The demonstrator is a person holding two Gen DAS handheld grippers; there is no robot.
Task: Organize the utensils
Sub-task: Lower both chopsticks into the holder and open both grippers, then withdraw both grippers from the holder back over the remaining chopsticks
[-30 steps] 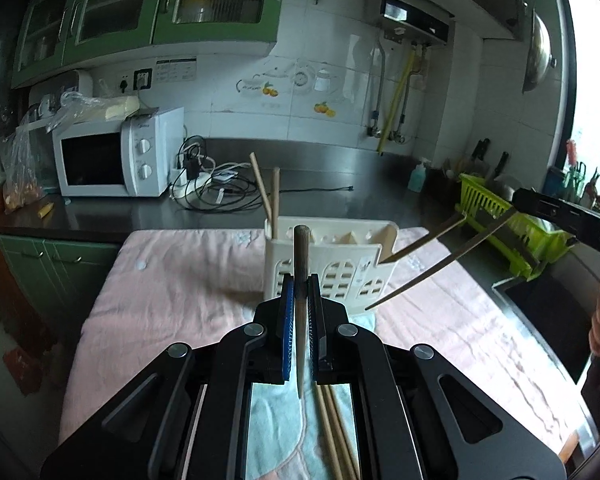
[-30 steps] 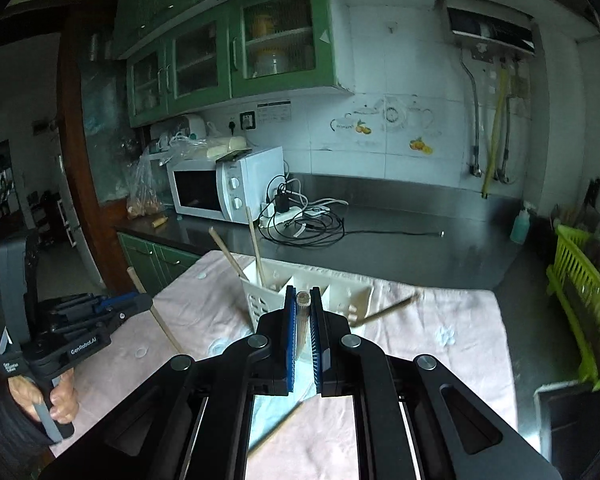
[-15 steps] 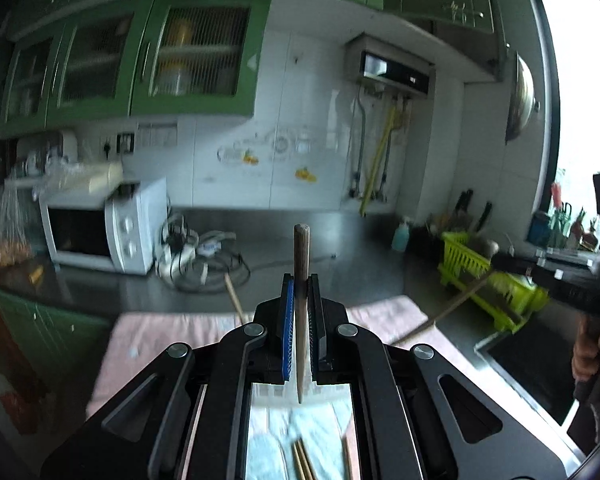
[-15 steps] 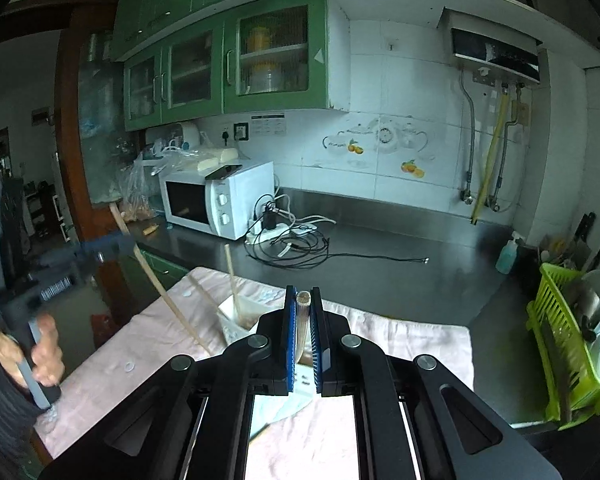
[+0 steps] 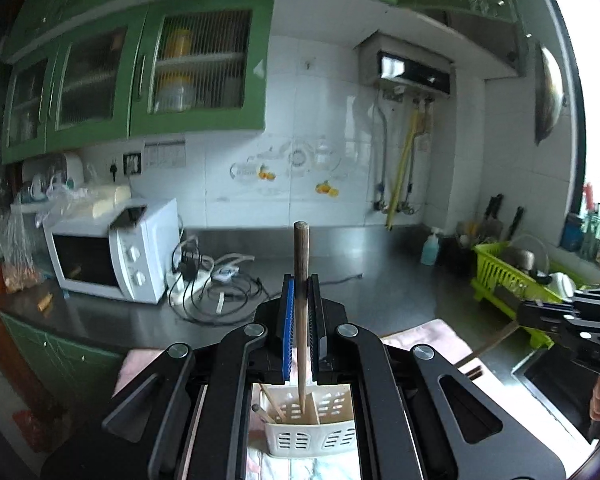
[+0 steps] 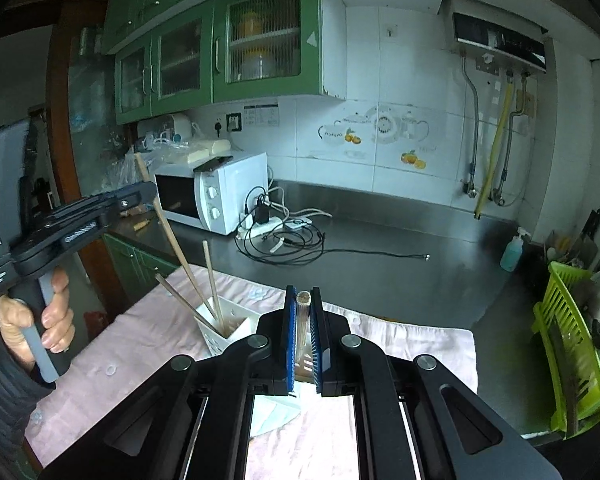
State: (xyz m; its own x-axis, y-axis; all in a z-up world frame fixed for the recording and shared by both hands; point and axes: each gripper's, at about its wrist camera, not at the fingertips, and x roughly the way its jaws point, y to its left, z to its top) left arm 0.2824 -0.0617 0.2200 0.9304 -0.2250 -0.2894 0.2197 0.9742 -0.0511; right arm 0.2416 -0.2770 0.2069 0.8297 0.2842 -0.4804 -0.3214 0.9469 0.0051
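Holding one chopstick (image 5: 300, 300) each, the left gripper (image 5: 300, 312) and right gripper (image 6: 302, 332) are both clamped; the white holder (image 5: 312, 432) on the near cloth already has two chopsticks, so these two remain to insert

Dim, greenish kitchen; blown-out window (image 5: 596, 92) glare at right, motion blur leftward, heavy fisheye bending, dark corners.

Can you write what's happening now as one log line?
left gripper: shut on chopstick | right gripper: shut on chopstick | holder: below
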